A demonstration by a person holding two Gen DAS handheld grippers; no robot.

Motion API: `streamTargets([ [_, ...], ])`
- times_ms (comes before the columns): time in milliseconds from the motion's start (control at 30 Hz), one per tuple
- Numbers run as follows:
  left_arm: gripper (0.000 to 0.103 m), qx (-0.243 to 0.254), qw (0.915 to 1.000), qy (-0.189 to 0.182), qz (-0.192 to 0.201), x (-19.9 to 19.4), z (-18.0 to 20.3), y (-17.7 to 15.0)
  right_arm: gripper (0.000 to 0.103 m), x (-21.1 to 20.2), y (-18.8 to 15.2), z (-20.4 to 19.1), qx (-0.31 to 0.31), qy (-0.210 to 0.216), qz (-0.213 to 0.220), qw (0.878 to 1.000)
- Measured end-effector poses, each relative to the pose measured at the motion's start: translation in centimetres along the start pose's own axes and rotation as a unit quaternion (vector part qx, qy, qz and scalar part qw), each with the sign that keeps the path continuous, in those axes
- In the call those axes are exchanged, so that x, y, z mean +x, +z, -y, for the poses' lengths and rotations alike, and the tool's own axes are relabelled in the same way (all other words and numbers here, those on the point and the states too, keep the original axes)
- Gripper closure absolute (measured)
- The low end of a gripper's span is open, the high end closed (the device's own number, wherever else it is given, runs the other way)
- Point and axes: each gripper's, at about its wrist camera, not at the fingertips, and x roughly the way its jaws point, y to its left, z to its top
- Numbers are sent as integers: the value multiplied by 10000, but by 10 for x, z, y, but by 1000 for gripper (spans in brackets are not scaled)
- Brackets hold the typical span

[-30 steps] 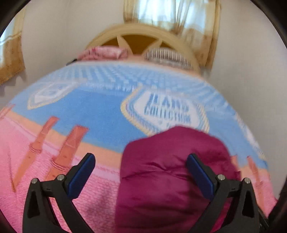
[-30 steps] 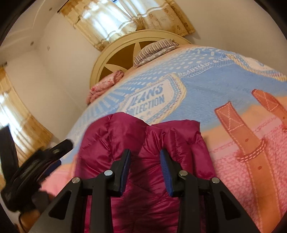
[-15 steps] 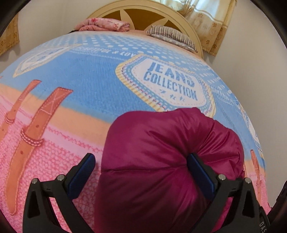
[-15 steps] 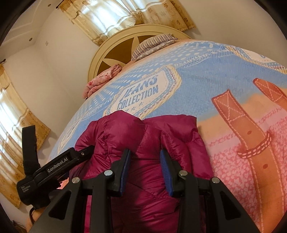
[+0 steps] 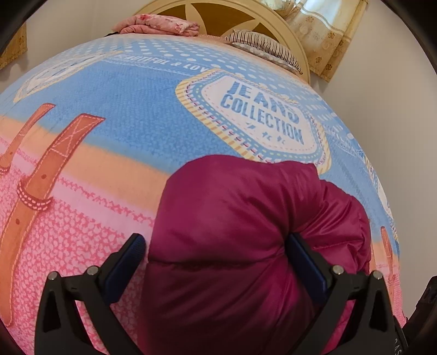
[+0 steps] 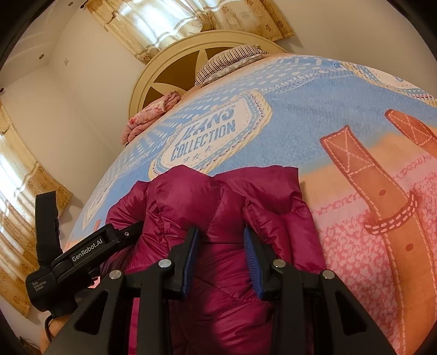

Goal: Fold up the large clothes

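Note:
A puffy magenta down jacket [image 5: 240, 207] lies bunched on a bedspread [image 5: 123, 109] printed in blue, orange and pink. My left gripper [image 5: 217, 254] stands wide open around the jacket's thick left fold; its right pad is sunk into the fabric and its left pad sits at the fold's edge. In the right wrist view my right gripper [image 6: 220, 240] is shut on a raised ridge of the jacket [image 6: 191, 196]. The left tool's black housing [image 6: 82, 254] shows at the jacket's left side. The near part of the jacket is hidden under both tools.
At the bed's far end are a rounded cream headboard [image 5: 207, 11], a folded pink blanket [image 5: 158, 26] and a striped pillow [image 5: 262, 46]. Curtained windows [image 6: 164, 21] and white walls surround the bed. The bedspread's edge drops off just right of the jacket in the left wrist view.
Both grippers have come down toward the bed with the jacket, the left one more and tilting downward. The jacket now fills the left jaws up to the left pad. Jaw widths are unchanged.

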Motion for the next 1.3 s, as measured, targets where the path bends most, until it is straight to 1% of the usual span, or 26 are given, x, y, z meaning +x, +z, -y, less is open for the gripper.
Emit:
streamTargets([
  [800,0,5,10000,1,64,0,-1,0,68,2,-3,-2,-88,-162,-40,9998],
  [1300,0,-1,10000,-3,79,2,-1,0,68,4,-4,-2,-71,-167,-73,9998],
])
